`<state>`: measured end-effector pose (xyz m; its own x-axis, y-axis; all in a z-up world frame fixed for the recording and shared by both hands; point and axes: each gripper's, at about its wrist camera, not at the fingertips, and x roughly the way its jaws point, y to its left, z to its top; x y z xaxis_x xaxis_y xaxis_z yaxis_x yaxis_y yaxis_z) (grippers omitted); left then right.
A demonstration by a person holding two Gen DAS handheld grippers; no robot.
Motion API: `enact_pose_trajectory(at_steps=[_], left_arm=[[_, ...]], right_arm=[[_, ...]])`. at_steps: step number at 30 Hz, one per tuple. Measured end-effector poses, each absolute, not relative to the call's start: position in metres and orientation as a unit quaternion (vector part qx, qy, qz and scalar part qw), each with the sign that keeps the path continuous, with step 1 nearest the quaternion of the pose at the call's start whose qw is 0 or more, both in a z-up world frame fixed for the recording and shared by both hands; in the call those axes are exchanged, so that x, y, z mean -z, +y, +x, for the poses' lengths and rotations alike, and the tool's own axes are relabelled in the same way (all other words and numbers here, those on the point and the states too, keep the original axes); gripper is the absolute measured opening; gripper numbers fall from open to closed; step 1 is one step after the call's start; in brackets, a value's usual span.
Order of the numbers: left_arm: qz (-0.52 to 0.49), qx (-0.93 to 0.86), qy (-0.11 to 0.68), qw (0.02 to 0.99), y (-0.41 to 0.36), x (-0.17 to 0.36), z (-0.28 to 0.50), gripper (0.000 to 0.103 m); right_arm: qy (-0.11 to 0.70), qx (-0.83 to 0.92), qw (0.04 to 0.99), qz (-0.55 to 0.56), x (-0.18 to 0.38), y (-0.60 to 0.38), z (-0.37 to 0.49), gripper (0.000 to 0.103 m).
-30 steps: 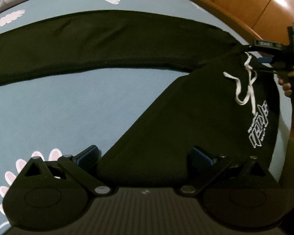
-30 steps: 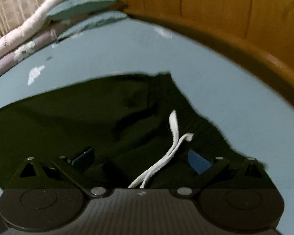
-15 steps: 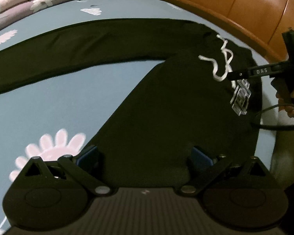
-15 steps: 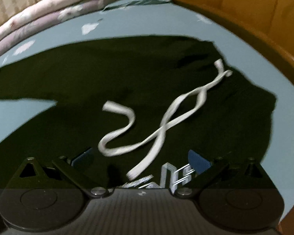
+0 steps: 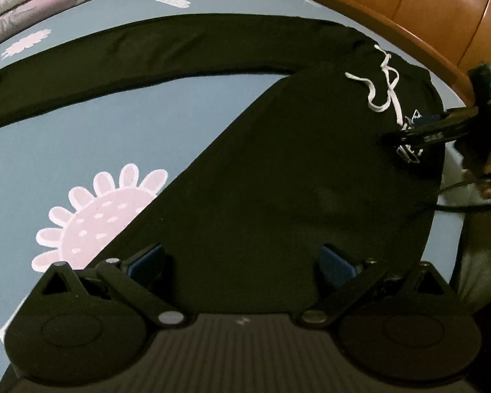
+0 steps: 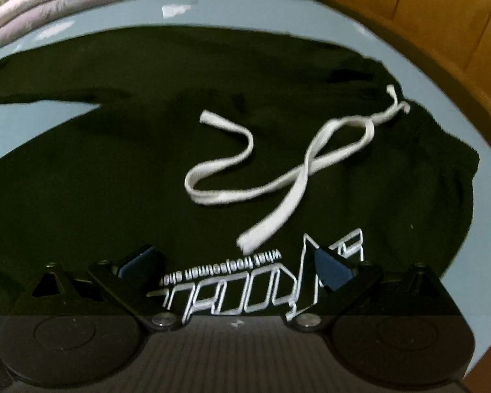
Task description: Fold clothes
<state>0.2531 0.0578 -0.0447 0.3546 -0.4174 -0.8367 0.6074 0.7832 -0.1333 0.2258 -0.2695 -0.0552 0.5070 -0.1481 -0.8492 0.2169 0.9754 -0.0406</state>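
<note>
One white outlined logo on black trousers; wording unreadable.

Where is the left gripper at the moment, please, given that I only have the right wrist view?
Observer: The left gripper is open, its wide jaws either side of the near leg of the black trousers, gripping nothing.
Operator: How do the legs lie?
Observer: They are spread apart. The far leg stretches away to the left, with bare sheet between them.
Operator: And my gripper from outside?
Observer: The right gripper is over the white logo, just below the drawstring.
</note>
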Motion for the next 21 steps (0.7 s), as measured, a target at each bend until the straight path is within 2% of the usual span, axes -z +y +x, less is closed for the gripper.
enact_pose_trajectory(at_steps=[4,7,8,9,10,11,12,17,21], left_arm=[[0.105,0.328,0.454,0.822,0.053,0.038,0.255,0.1],[0.129,0.363,0.423,0.82,0.037,0.026,0.261,0.096],[0.146,0.382,0.407,0.817,0.027,0.021,0.263,0.085],[0.162,0.4,0.391,0.813,0.017,0.017,0.266,0.068],[0.181,0.416,0.377,0.807,0.004,0.013,0.269,0.06],[0.199,0.432,0.364,0.801,-0.009,0.01,0.272,0.048],[0.21,0.447,0.352,0.795,-0.025,0.008,0.276,0.044],[0.224,0.518,0.311,0.765,-0.107,-0.001,0.298,0.042],[0.23,0.538,0.304,0.752,-0.174,0.01,0.319,0.03]], right_arm=[[0.458,0.12,0.878,0.07,0.036,-0.279,0.204,0.103],[0.431,0.136,0.886,0.1,0.023,-0.29,0.186,0.103],[0.424,0.141,0.888,0.108,0.019,-0.293,0.182,0.103],[0.414,0.148,0.89,0.117,0.015,-0.296,0.176,0.103],[0.406,0.154,0.892,0.125,0.012,-0.299,0.17,0.103],[0.398,0.159,0.894,0.133,0.01,-0.301,0.164,0.103],[0.389,0.163,0.896,0.142,0.007,-0.303,0.158,0.103],[0.37,0.176,0.897,0.168,0.007,-0.305,0.133,0.103],[0.376,0.186,0.89,0.178,0.017,-0.305,0.12,0.103]])
